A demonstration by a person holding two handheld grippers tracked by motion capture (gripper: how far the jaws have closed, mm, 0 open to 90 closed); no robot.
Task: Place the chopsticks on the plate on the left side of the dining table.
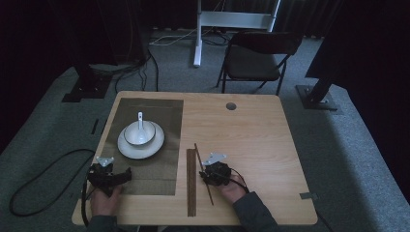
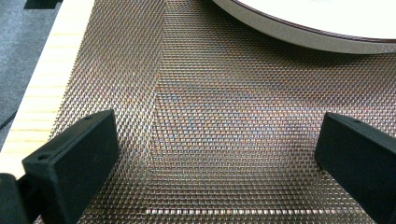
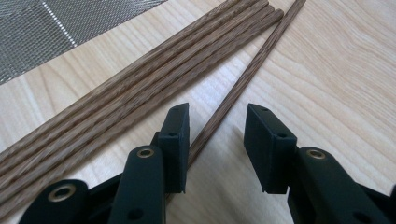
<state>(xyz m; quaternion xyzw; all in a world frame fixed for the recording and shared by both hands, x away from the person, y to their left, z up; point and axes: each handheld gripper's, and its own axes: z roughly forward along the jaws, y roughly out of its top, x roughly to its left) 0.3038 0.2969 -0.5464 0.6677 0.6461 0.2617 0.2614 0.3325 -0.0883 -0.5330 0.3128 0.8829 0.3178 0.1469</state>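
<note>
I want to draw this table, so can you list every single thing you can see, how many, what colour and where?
Table: one, light wood, centre.
Mat: one, brownish-grey mesh, table's left half.
Plate: one, white, on mat.
Bowl: one, white with dark rim, on plate.
Spoon: one, white, in bowl.
Bundled chopsticks: several, brown, right of mat.
Loose chopstick: one, brown, slanted between the right claw's jaws.
Chair: one, black, behind table.
Left claw: one, black, open above mat.
Right claw: one, black, open around loose chopstick.
</note>
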